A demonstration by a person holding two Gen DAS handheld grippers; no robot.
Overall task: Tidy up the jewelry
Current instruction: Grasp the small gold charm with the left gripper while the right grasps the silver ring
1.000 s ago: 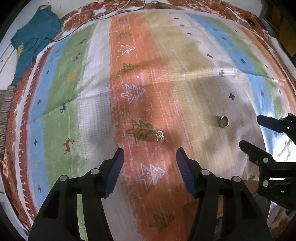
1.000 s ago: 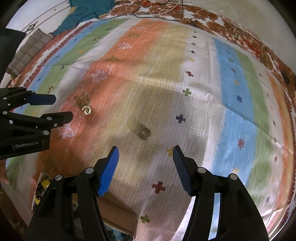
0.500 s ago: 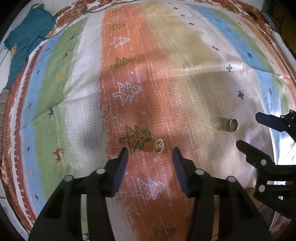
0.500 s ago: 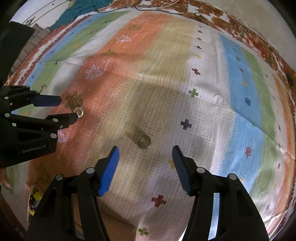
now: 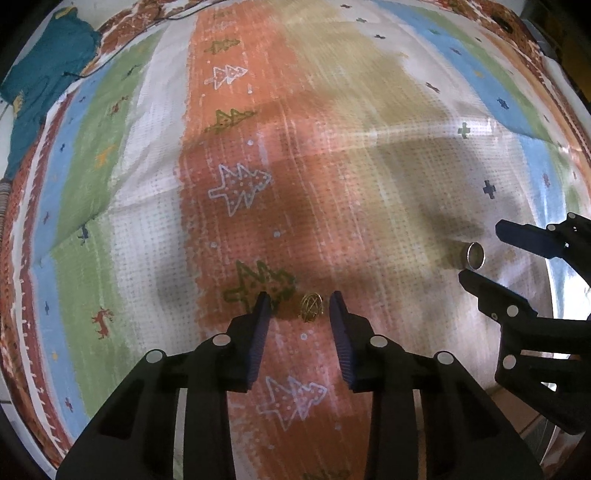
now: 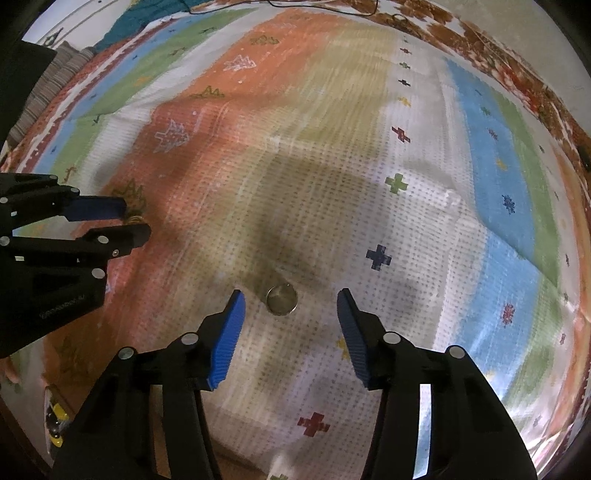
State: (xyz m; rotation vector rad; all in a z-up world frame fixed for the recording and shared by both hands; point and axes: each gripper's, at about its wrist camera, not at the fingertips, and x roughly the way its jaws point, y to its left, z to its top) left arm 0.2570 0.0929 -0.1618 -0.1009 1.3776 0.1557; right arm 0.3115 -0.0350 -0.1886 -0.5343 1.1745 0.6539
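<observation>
A small gold wire-ball trinket [image 5: 311, 307] lies on the orange stripe of the patterned cloth [image 5: 332, 147]. My left gripper [image 5: 300, 304] is open, its blue-padded fingers on either side of the trinket, not touching it. A silver ring [image 6: 282, 299] lies on the white dotted part of the cloth; it also shows in the left wrist view [image 5: 474, 255]. My right gripper [image 6: 289, 303] is open, its fingertips flanking the ring with wide gaps. The left gripper shows in the right wrist view [image 6: 133, 221] with the trinket [image 6: 136, 220] between its tips.
A teal garment [image 5: 40, 88] lies at the far left corner of the cloth. A thin black cable [image 6: 325, 7] runs along the far edge. A box with small coloured items [image 6: 55, 417] sits at the near left edge below the cloth.
Both grippers have moved forward and down. The left fingers have narrowed and now bracket the gold trinket; the right fingers now flank the silver ring.
</observation>
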